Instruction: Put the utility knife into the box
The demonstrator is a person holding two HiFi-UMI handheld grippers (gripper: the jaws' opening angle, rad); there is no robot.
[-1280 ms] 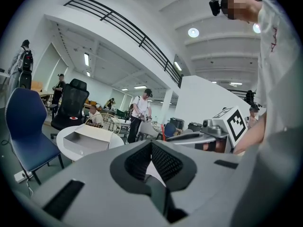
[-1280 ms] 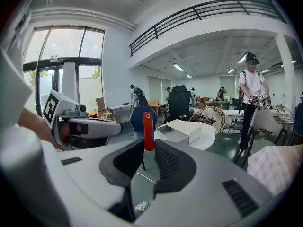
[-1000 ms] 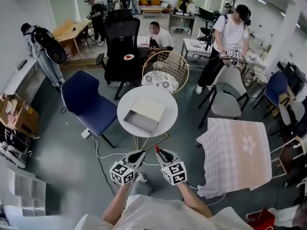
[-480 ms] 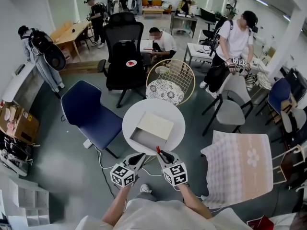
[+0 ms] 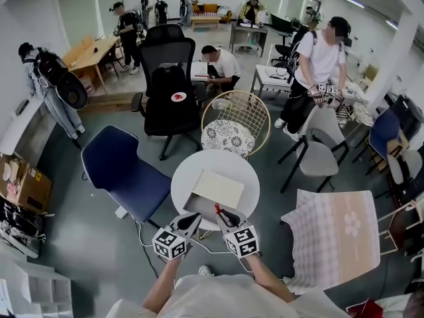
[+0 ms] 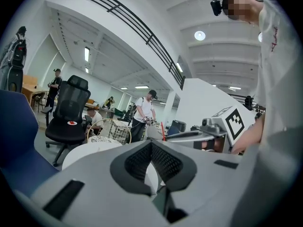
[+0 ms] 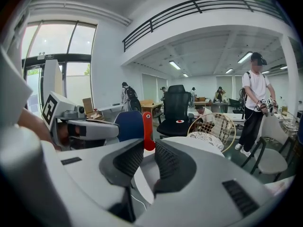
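An open pale cardboard box [image 5: 215, 189] lies on a round white table [image 5: 248, 174] just ahead of both grippers. My right gripper [image 5: 225, 215] is shut on a red utility knife [image 5: 216, 209], whose tip sticks up past the jaws at the table's near edge. The right gripper view has the red knife [image 7: 147, 131] pinched between the dark pads, with the table [image 7: 199, 145] behind it. My left gripper [image 5: 192, 218] hovers beside the right one; its pads [image 6: 163, 162] meet with nothing between them. From there the right gripper [image 6: 189, 136] and knife [image 6: 163, 130] appear to the right.
A blue chair [image 5: 122, 171] stands left of the table, a wire chair with a lace cushion [image 5: 228, 134] behind it, and a black office chair [image 5: 169, 85] farther back. A seat draped in pink checked cloth [image 5: 338, 234] sits at the right. Several people stand around the room.
Both grippers, side by side, have moved forward toward the round table, which now lies right at their tips. The knife stays in the right gripper.
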